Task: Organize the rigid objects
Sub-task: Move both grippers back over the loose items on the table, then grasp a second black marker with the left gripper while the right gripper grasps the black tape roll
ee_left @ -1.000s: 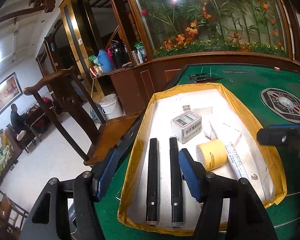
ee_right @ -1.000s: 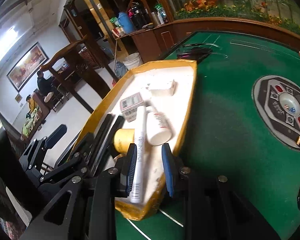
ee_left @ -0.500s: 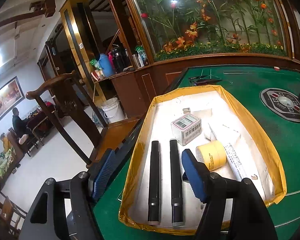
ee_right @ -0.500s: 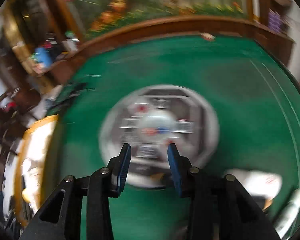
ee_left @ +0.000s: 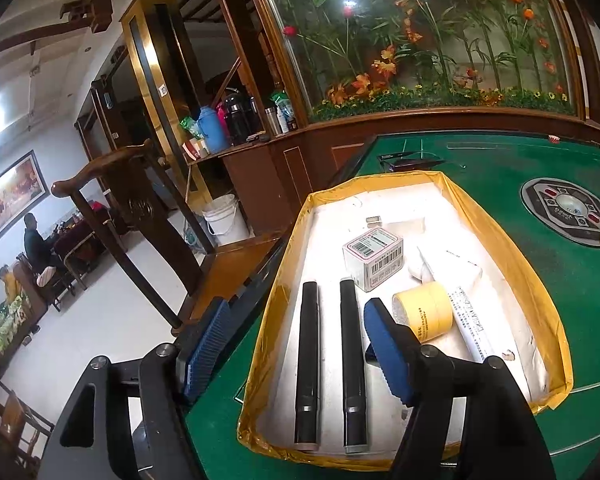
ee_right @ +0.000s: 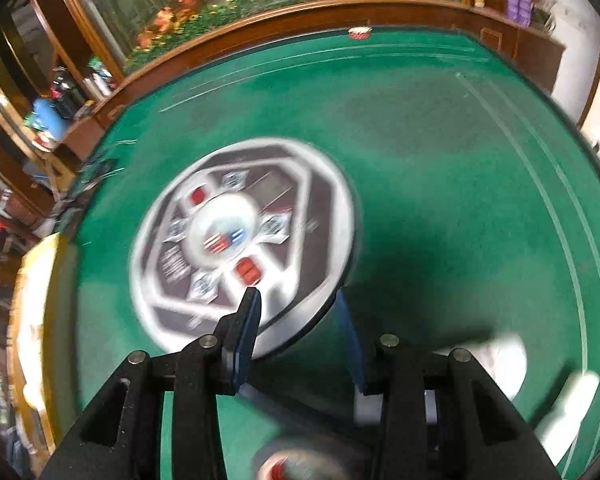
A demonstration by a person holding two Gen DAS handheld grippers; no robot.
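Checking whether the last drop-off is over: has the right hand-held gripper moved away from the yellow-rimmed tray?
Yes. The right hand-held gripper has swung rightward off the tray, now at the view's left edge, and faces the round centre panel.

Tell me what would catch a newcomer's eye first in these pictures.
Probably the yellow-rimmed tray on the green table, with two black tubes lying side by side along its left, a barcoded box behind them and a yellow tape roll to the right. Next, the round control panel at the table's middle, blurred in the right wrist view, just ahead of the open right gripper.
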